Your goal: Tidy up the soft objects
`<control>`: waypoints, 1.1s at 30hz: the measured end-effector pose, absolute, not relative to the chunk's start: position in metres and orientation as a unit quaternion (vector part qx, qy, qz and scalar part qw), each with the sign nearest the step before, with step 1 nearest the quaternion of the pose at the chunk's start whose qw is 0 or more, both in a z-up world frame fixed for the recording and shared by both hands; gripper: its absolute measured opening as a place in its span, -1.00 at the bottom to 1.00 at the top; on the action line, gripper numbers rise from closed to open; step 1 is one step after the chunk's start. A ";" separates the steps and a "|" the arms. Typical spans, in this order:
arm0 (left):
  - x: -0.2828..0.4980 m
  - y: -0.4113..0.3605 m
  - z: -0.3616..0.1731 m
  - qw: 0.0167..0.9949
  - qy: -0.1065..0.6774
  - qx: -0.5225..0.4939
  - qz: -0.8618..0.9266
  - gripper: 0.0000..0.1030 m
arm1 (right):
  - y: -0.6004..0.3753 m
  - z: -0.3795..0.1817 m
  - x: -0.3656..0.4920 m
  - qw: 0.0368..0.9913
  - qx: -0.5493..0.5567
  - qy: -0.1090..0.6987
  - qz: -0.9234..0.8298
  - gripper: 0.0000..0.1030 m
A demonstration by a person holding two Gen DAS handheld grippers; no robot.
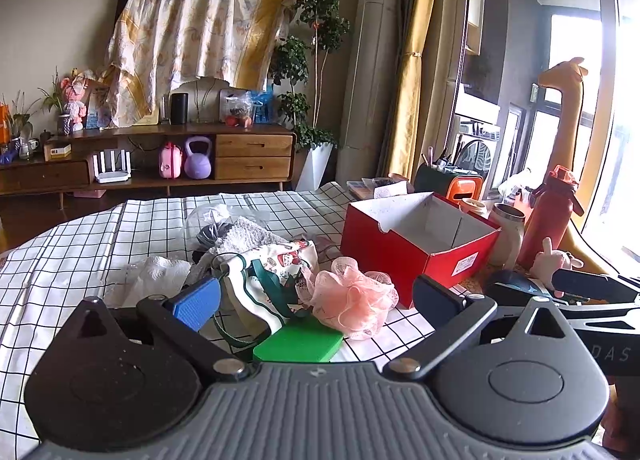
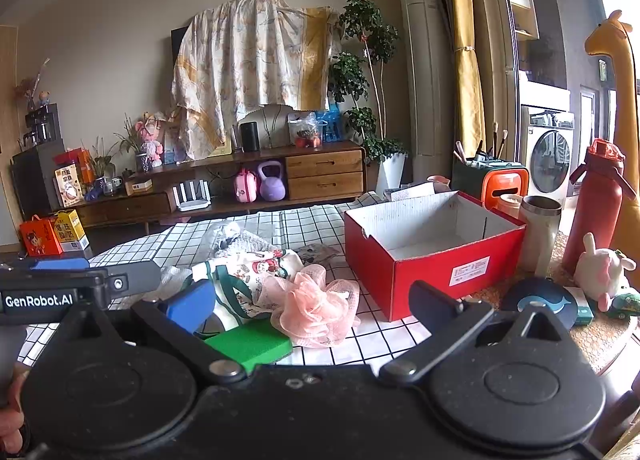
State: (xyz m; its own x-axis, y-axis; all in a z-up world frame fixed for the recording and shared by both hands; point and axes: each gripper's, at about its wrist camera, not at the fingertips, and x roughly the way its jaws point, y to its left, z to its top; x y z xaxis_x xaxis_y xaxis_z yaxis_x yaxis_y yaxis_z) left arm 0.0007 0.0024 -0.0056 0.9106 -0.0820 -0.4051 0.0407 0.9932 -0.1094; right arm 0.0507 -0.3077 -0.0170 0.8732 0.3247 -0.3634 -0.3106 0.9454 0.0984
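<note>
Left tongs (image 1: 316, 296): spread wide, gripping nothing, hovering over the soft pile.
Right tongs (image 2: 312, 302): equally wide apart, holding nothing, just beside the left tongs.
Pink mesh pouf (image 1: 352, 298): on the checked counter cloth (image 1: 80, 244), touching the printed fabric bag (image 1: 276, 268).
Green sponge (image 1: 298, 342): nearest, in front of the bag.
Red box (image 1: 416, 244): open, right of the pile.

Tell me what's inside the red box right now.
The red box shows only bare white inner walls and a strip of white floor; nothing is visible inside. Its near wall hides the front part of the bottom.
</note>
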 end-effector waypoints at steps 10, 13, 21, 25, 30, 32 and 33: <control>0.007 0.006 -0.008 0.973 0.218 -0.063 -0.040 1.00 | -0.307 -0.016 0.054 0.966 0.014 0.193 0.169 1.00; 0.011 0.008 -0.011 0.972 0.223 -0.069 -0.042 1.00 | -0.305 -0.019 0.059 0.965 0.017 0.198 0.170 1.00; 0.018 0.011 -0.014 0.972 0.224 -0.068 -0.035 1.00 | -0.301 -0.024 0.070 0.964 0.016 0.204 0.172 1.00; 0.019 0.010 -0.014 0.973 0.222 -0.062 -0.030 1.00 | -0.300 -0.026 0.072 0.963 0.016 0.204 0.173 1.00; 0.022 0.008 -0.014 0.976 0.213 -0.040 -0.020 1.00 | -0.298 -0.028 0.077 0.963 0.013 0.205 0.175 1.00; 0.023 0.007 -0.014 0.977 0.210 -0.026 -0.015 1.00 | -0.297 -0.031 0.083 0.961 0.012 0.209 0.178 1.00; 0.024 0.006 -0.014 0.978 0.209 -0.019 -0.012 1.00 | -0.295 -0.032 0.085 0.960 0.011 0.212 0.180 1.00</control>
State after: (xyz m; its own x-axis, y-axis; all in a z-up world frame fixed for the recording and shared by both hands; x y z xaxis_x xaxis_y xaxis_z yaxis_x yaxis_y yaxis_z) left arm 0.0243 0.0059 -0.0143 0.9121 -0.0321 -0.4087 0.0165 0.9990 -0.0416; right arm 0.0852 -0.2954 -0.0320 0.8452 0.3507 -0.4034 -0.3411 0.9349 0.0980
